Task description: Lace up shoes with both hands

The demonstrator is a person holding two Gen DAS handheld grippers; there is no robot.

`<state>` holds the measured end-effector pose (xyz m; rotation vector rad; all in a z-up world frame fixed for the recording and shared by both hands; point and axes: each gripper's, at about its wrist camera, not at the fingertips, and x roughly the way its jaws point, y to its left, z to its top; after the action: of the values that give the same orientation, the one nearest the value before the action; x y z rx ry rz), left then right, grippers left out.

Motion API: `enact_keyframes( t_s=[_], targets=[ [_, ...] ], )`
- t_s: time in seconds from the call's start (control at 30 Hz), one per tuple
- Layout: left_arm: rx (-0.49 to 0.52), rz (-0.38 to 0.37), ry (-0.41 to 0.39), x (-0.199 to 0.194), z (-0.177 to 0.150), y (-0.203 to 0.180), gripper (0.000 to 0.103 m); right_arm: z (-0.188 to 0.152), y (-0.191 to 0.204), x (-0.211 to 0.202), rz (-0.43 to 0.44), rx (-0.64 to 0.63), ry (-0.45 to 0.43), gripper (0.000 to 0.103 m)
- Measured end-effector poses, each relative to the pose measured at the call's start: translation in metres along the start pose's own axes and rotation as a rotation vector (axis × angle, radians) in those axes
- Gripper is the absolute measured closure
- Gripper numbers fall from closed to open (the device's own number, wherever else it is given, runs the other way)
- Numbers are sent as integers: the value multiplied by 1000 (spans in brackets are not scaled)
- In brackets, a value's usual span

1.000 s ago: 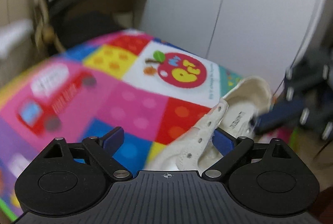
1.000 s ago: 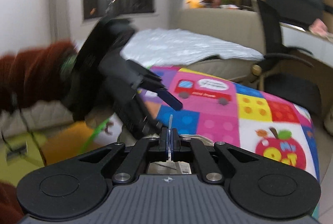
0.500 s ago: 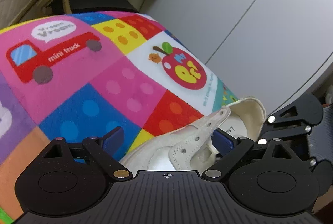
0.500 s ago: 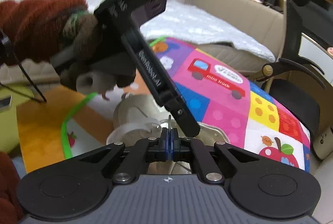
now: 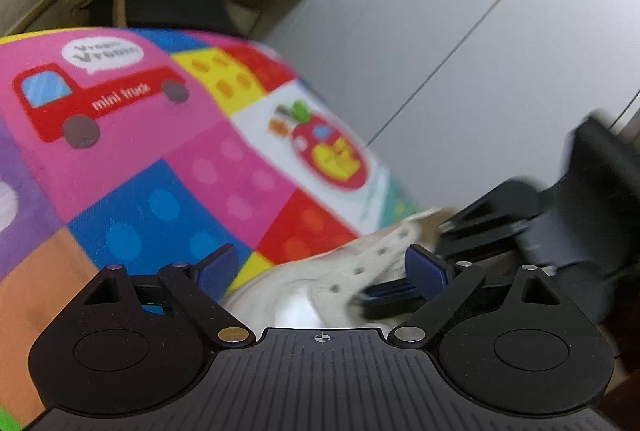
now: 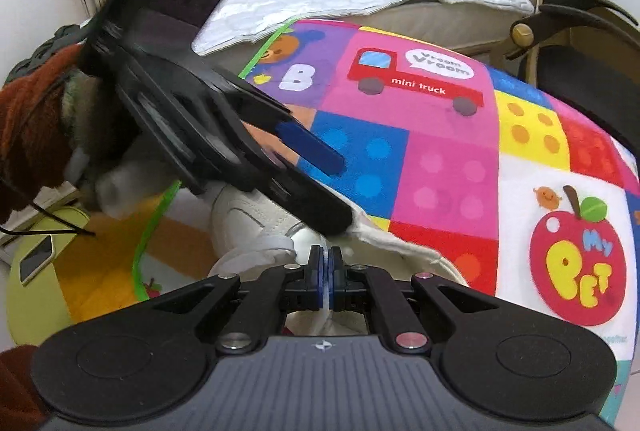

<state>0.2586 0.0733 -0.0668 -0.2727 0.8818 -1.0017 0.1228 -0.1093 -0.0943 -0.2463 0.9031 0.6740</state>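
Two grippers over a white shoe (image 6: 256, 219): left gripper (image 5: 320, 267) spread wide, right gripper (image 6: 325, 263) pinching a white lace (image 6: 327, 295)

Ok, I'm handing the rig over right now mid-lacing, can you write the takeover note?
Right gripper: shut on the white lace, which runs down between its pads.
Left gripper: open, holding nothing, poised over the white shoe with its fingers either side of the eyelet flap.
The shoe lies on the colourful play mat, toe toward the left hand.
Done: the lace end is gripped. No lace shows through any visible eyelet.
Left: thread the lace through the eyelets and work up the rows. The left view is blurred, so check the eyelets before feeding.
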Motion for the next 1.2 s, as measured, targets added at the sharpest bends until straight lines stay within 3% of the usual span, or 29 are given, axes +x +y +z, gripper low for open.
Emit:
enact_keyframes(
  t_s=[0.13, 0.3, 0.53, 0.63, 0.8, 0.87, 1.0, 1.13, 1.2],
  targets=[
    [-66, 17, -48, -24, -9, 21, 8, -3, 2, 1, -13, -19, -10, 101],
    [-152, 25, 17, -15, -33, 40, 8, -8, 2, -11, -21, 8, -60, 101],
    [-34, 41, 124, -4, -59, -6, 5, -21, 1, -61, -9, 87, -162, 101],
    [73, 104, 165, -5, -60, -31, 5, -32, -8, -89, -21, 147, -235, 101],
    [460, 433, 12, -5, -37, -98, 5, -43, -27, -119, -74, 220, -326, 101],
    [568, 457, 9, 8, -32, -118, 5, -48, -30, -125, -87, 229, -342, 101],
    [708, 457, 82, 36, -29, -136, 5, -62, -26, -129, -113, 211, -352, 101],
    [760, 500, 108, 50, -21, -131, 5, -72, -15, -127, -163, 113, -348, 101],
    [736, 526, 107, 53, -11, -122, 4, -76, -6, -125, -185, 55, -340, 101]
  ],
)
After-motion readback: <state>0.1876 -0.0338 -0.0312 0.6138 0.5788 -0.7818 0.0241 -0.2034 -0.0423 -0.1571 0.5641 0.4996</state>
